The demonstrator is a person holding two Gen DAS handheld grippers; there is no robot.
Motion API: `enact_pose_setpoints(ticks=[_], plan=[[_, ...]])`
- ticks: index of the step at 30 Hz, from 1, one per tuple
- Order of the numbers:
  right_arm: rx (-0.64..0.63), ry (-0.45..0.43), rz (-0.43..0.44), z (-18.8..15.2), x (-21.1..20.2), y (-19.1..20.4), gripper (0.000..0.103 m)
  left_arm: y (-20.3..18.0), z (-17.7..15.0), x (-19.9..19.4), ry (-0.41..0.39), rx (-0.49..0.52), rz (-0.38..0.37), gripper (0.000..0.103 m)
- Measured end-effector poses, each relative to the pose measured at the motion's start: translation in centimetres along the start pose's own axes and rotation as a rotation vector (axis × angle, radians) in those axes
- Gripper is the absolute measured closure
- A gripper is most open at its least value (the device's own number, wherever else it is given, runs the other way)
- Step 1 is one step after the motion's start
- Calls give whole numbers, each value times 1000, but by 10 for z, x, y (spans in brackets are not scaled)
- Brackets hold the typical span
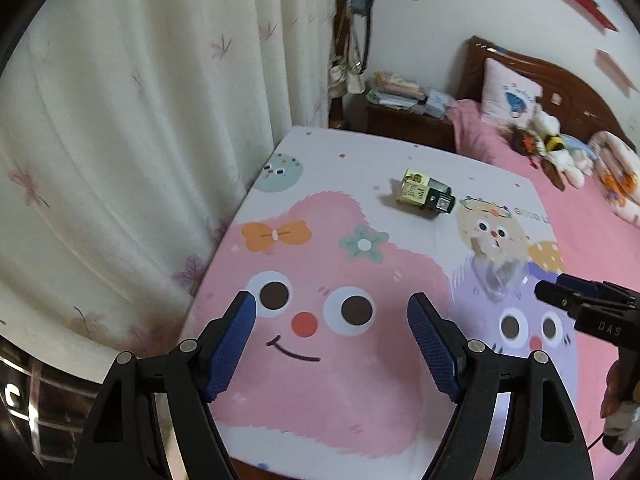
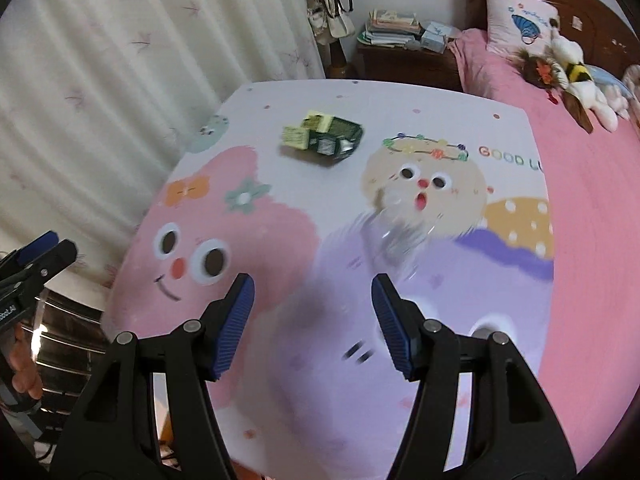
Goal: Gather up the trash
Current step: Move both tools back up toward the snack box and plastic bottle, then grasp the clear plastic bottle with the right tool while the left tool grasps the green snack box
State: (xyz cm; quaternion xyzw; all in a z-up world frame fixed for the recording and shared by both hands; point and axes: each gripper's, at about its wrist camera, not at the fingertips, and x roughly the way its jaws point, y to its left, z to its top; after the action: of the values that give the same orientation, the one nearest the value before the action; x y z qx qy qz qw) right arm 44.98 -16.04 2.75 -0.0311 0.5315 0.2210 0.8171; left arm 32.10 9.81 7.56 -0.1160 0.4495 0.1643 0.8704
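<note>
With the left gripper (image 1: 332, 344) and right gripper (image 2: 312, 320) both spread apart and empty, the reach seemed just beginning: the crumpled green-and-yellow paper carton (image 2: 322, 138) lay well beyond them on the cartoon-printed cloth (image 2: 280, 360), needing a forward reach.

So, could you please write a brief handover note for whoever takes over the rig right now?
Left claw: open, empty, above the cartoon mat.
Right claw: open, empty, nearest a clear plastic piece, blurred in both views.
Green-and-yellow crumpled carton lies farther back on the mat, untouched.
Done: nothing is collected yet.
Left: pick up both pieces; no bin is in view.
</note>
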Motion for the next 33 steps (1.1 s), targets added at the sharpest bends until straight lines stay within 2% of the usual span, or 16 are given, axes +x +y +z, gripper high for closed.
enact_pose_setpoints(ticks=[4, 10, 15, 18, 24, 32, 33], plan=[[-16, 63, -2, 30, 35, -41, 45, -16, 8, 33, 56, -71, 17, 23], [7, 148, 17, 63, 89, -89, 45, -33, 12, 72, 108, -108, 49, 23], [37, 224, 42, 76, 125, -117, 45, -44, 18, 103, 150, -126, 52, 23], [81, 297, 96, 74, 143, -129, 48, -57, 25, 121, 171, -130, 40, 23], [62, 354, 194, 65, 148, -126, 49, -85, 41, 142, 192, -96, 19, 23], [42, 403, 245, 54, 154, -119, 51, -118, 74, 172, 218, -86, -48, 23], [37, 406, 249, 53, 154, -119, 55, -122, 81, 177, 219, -91, -57, 23]])
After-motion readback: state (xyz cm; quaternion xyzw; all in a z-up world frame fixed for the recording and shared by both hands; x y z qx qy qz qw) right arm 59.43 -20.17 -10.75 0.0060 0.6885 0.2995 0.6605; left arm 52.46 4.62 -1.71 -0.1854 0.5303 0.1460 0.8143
